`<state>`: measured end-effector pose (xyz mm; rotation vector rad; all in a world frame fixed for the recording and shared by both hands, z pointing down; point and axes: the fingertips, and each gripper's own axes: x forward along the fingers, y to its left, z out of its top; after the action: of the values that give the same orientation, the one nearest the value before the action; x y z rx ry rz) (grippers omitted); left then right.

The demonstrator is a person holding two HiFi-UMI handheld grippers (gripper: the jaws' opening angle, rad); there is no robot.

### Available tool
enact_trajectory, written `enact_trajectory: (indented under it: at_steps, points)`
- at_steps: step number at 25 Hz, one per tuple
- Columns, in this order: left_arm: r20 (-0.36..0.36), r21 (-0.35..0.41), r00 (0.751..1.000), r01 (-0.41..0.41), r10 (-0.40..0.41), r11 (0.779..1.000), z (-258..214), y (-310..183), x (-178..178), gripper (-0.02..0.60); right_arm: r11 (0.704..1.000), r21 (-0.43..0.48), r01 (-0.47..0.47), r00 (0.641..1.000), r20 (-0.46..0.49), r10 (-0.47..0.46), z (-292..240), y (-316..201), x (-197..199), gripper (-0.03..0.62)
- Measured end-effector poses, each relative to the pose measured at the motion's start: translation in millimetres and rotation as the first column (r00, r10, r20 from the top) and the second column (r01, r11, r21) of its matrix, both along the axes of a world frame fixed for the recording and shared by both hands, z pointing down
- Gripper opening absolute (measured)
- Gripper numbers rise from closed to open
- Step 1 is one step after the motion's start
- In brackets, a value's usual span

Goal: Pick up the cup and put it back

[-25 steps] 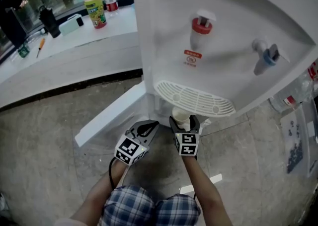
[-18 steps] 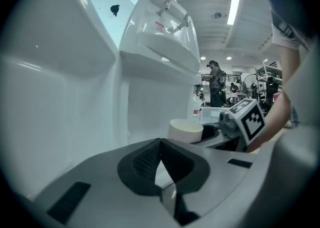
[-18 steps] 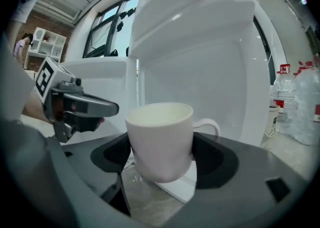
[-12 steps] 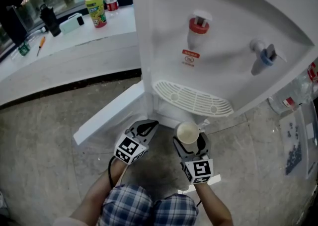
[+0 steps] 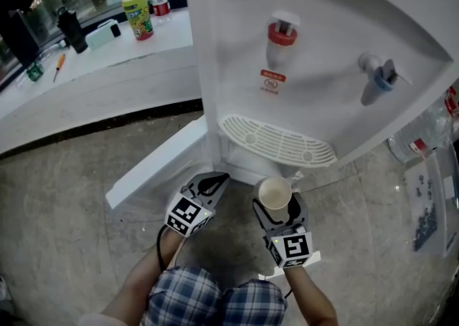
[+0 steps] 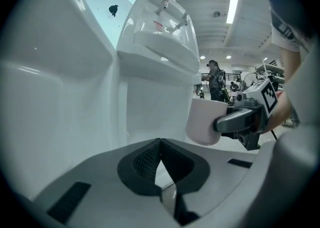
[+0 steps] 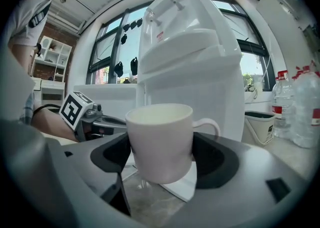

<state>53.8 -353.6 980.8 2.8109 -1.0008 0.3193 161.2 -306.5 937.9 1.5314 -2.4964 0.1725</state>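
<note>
A white cup (image 5: 274, 193) with a handle sits upright between the jaws of my right gripper (image 5: 276, 203), which is shut on it and holds it off the floor in front of the water dispenser (image 5: 323, 66). The same cup (image 7: 161, 139) fills the middle of the right gripper view, its handle turned to the right. In the left gripper view the cup (image 6: 204, 120) hangs at the right, clamped by the other gripper. My left gripper (image 5: 212, 183) is shut with nothing in it, low beside the dispenser's base; its pads (image 6: 150, 164) meet.
The dispenser's drip grille (image 5: 276, 141) lies just above the cup, with a red tap (image 5: 281, 33) and a blue tap (image 5: 379, 77) higher up. A white ledge (image 5: 93, 66) at the back left carries a can and bottle. Water bottles (image 7: 300, 106) stand at the right.
My right gripper has drawn back from under the drip grille with the cup in it, toward me and slightly right. The left gripper has stayed still.
</note>
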Motion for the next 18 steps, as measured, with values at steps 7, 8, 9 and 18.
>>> enact_trajectory:
  at_steps: [7,8,9,18]
  points:
    - [-0.016,0.001,1.000,0.002,-0.002,1.000,-2,0,0,0.025,0.999,-0.015,-0.037,0.999,0.001,0.037,30,-36,-4,0.399]
    - [-0.017,0.001,1.000,0.001,-0.001,1.000,-2,0,0,0.025,0.999,-0.018,-0.045,0.999,0.004,0.045,34,-42,-4,0.399]
    - [-0.015,0.001,1.000,0.001,-0.001,1.000,-1,0,-1,0.025,0.998,-0.021,-0.054,0.999,0.004,0.054,38,-49,-5,0.399]
    - [-0.018,-0.012,1.000,-0.005,0.004,1.000,0,3,0,0.025,0.994,-0.043,-0.104,0.993,-0.057,0.101,81,-112,-10,0.399]
